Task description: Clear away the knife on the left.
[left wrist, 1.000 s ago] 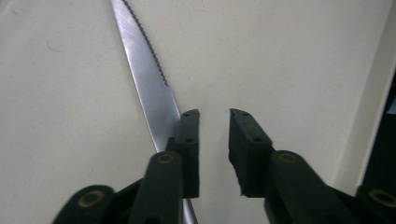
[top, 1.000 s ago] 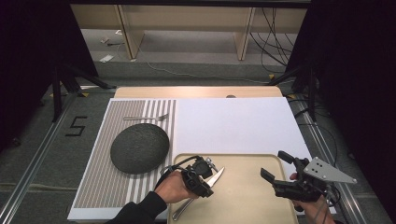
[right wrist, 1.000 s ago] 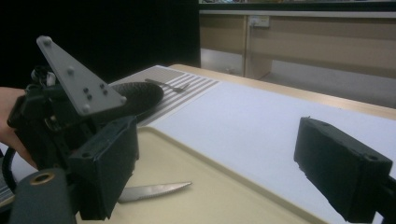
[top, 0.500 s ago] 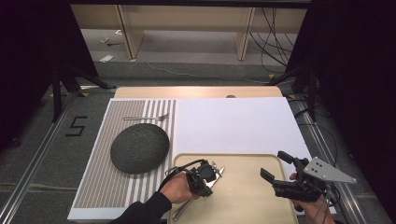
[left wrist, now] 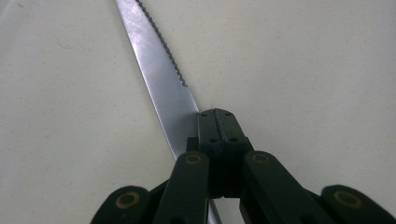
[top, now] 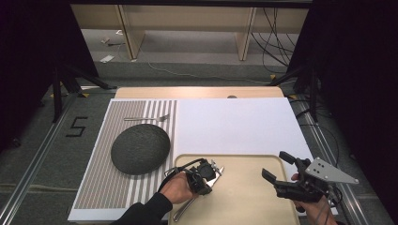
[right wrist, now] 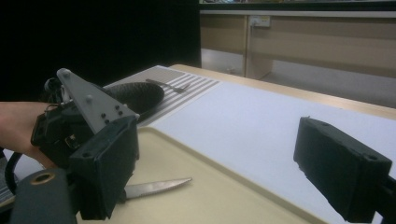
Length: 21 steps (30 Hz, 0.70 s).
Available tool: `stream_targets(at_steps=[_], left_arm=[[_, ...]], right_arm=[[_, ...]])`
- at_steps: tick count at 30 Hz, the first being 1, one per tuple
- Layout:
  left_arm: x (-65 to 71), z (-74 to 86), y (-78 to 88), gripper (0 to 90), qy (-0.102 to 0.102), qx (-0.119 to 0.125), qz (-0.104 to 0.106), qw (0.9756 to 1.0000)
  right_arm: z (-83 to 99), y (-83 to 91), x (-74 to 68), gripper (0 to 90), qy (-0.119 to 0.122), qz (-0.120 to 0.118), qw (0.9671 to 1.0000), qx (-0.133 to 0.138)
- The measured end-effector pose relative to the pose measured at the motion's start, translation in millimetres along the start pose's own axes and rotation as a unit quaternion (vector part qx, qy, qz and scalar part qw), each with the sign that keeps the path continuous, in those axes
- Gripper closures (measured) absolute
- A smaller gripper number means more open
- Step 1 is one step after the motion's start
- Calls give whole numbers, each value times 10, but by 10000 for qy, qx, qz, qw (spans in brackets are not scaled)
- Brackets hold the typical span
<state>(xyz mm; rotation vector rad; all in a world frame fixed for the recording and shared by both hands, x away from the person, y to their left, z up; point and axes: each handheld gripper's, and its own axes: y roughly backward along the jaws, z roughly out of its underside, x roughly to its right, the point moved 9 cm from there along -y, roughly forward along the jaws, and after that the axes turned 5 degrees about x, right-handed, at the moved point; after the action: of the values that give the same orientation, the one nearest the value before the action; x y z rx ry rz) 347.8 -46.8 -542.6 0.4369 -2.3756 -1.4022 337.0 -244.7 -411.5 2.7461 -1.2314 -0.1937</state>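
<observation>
My left gripper [left wrist: 218,122] is clamped on the knife [left wrist: 156,79] lying on the beige tray [top: 244,197], right gripper [top: 278,169] hovering wide open over that tray, dark curtains around the table.

Silver knife [left wrist: 159,79], beige tray [top: 244,197], dk grey bowl [top: 140,148], grey-striped mat [top: 108,178].

Bare tray [top: 244,197] lies open between the grippers; dark plate [top: 140,148] crowds the left.
</observation>
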Motion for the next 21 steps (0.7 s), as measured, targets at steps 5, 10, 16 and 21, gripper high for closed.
stream_targets(at_steps=[5,10,16,21], left_arm=[[-77,29,26,898,137,44,-93,9999],[-154,82,65,898,261,49,-176,9995],[-230,140,105,899,425,89,-249,9987],[-293,187,138,899,559,107,-327,9978]], right_arm=[[-5,1,2,150,-7,-3,10000,31],[-6,-2,-2,150,-4,-16,10000,35],[-2,0,-1,151,5,-8,10000,1],[-1,0,-8,151,4,-11,10000,10]])
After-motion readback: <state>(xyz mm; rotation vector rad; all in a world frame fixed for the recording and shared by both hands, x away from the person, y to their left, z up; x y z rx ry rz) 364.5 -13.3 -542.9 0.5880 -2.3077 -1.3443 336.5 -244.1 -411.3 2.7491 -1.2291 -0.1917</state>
